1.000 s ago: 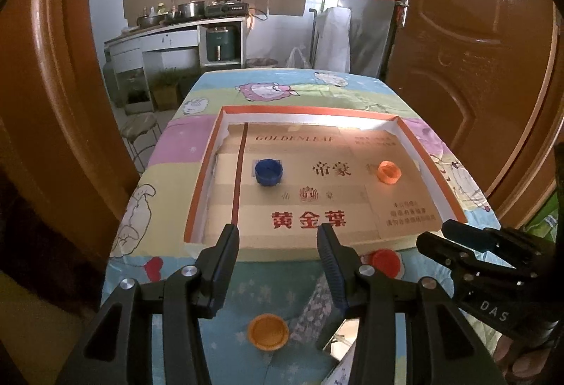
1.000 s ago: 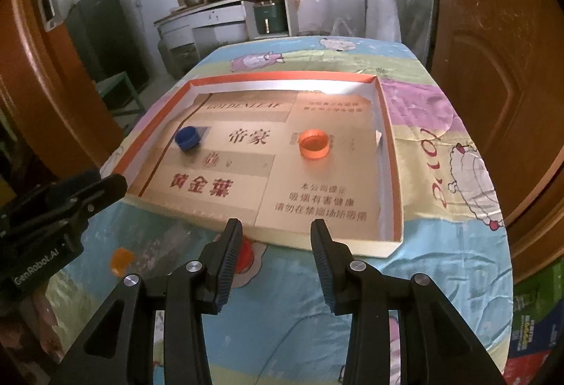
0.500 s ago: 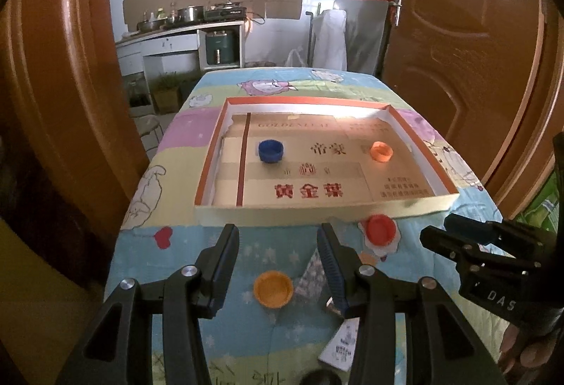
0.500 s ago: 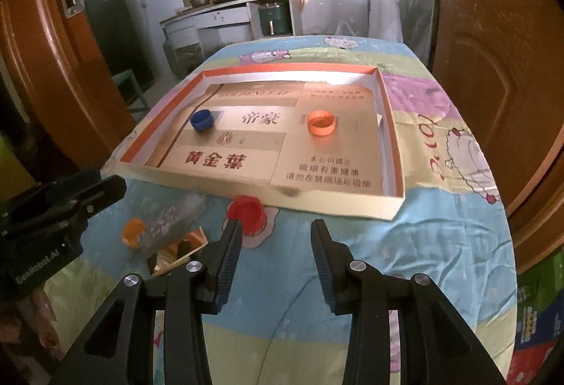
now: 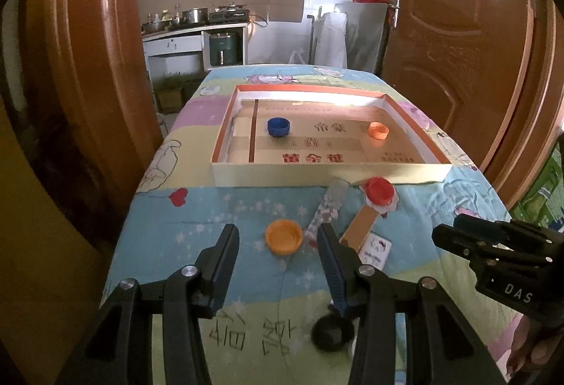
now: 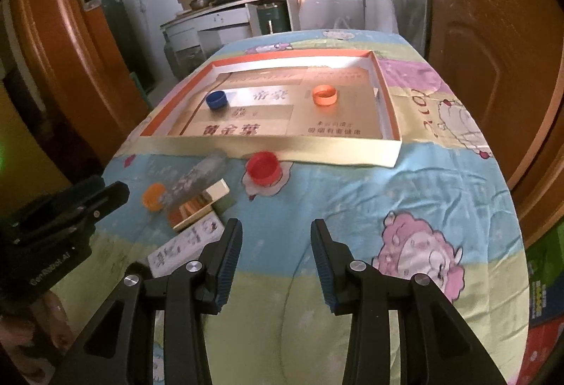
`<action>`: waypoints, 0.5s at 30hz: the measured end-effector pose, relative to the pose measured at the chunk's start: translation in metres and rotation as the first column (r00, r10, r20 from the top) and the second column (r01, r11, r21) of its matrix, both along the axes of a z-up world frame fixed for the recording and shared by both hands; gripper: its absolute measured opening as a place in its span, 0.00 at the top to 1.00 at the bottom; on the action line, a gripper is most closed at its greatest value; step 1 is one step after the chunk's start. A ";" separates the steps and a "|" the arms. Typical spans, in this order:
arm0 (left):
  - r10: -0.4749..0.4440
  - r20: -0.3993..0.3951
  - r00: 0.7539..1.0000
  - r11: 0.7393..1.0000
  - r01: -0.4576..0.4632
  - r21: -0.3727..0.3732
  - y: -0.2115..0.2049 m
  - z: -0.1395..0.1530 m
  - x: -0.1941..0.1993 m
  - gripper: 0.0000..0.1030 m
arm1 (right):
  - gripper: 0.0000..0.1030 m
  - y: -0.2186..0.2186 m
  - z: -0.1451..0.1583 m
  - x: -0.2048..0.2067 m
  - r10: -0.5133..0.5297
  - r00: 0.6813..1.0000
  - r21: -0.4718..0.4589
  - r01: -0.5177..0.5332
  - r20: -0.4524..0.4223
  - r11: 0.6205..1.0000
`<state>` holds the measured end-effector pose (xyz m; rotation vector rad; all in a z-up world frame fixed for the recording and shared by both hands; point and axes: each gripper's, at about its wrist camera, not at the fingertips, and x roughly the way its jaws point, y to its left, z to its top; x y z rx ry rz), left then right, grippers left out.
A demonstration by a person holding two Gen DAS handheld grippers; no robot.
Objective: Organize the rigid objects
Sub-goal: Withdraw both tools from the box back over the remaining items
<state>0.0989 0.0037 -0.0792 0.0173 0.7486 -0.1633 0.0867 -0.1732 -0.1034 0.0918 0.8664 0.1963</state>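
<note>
A shallow box tray (image 5: 328, 170) sits mid-table, holding a blue cap (image 5: 278, 126) near its left wall and an orange cap (image 5: 378, 130) toward its right. An orange cap (image 5: 283, 236) and a red cap (image 5: 379, 191) lie on the cloth before the tray's near edge. Both the left gripper (image 5: 278, 252) and right gripper (image 6: 276, 249) have pulled back toward the table's near edge, jaws apart and empty, so those two caps likely await collection.

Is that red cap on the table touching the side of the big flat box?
Cannot tell. In both wrist views the red cap sits right in front of the box wall, overlapping it, with no contact or gap plainly visible.
</note>
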 end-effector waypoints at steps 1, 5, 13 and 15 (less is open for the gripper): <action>0.000 0.001 1.000 1.000 0.000 -0.002 0.000 -0.001 -0.004 0.55 | 0.59 0.001 0.000 -0.004 0.001 1.000 -0.003 -0.001 0.002 1.000; -0.007 0.005 1.000 1.000 0.007 -0.008 0.002 -0.004 -0.017 0.55 | 0.59 0.006 -0.002 -0.019 0.008 1.000 -0.001 -0.008 0.002 1.000; -0.040 0.023 0.999 0.999 0.039 0.013 0.007 -0.013 -0.043 0.55 | 0.59 0.024 -0.007 -0.053 0.046 0.999 -0.007 -0.046 0.010 0.999; -0.059 0.020 0.998 0.998 0.059 0.009 0.010 -0.018 -0.053 0.55 | 0.59 0.028 -0.008 -0.062 0.061 0.998 -0.022 -0.060 0.015 0.998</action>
